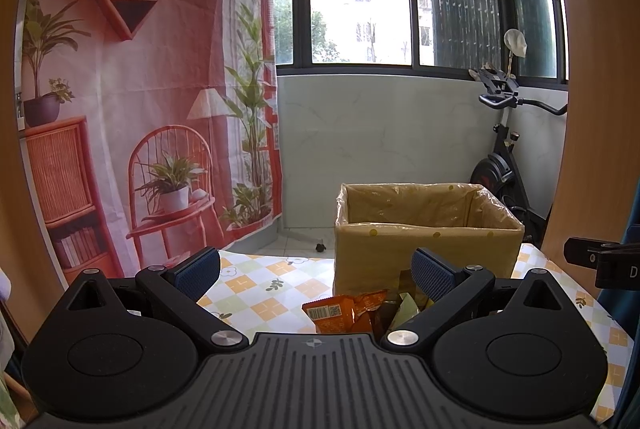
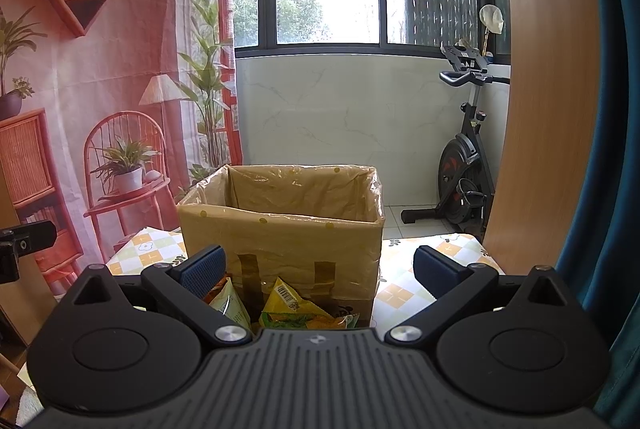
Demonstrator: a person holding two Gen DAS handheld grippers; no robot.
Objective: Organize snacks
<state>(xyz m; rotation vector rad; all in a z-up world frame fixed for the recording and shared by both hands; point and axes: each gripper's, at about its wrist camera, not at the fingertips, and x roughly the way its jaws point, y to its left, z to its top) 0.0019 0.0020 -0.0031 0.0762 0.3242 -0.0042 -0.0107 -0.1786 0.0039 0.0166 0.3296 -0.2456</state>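
Snack packets point(image 2: 298, 303) (barcode ends up) lean against the cardboard box point(image 2: 280, 241).

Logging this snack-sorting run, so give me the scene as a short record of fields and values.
setting: table with a checked floral cloth, window behind
container: cardboard box lined with clear plastic, open top; no snacks visible inside from these angles
snacks: orange packet and yellow packet lying on the table in front of the box
left gripper: open, holding nothing
right gripper: open, holding nothing
background: exercise bike, printed backdrop
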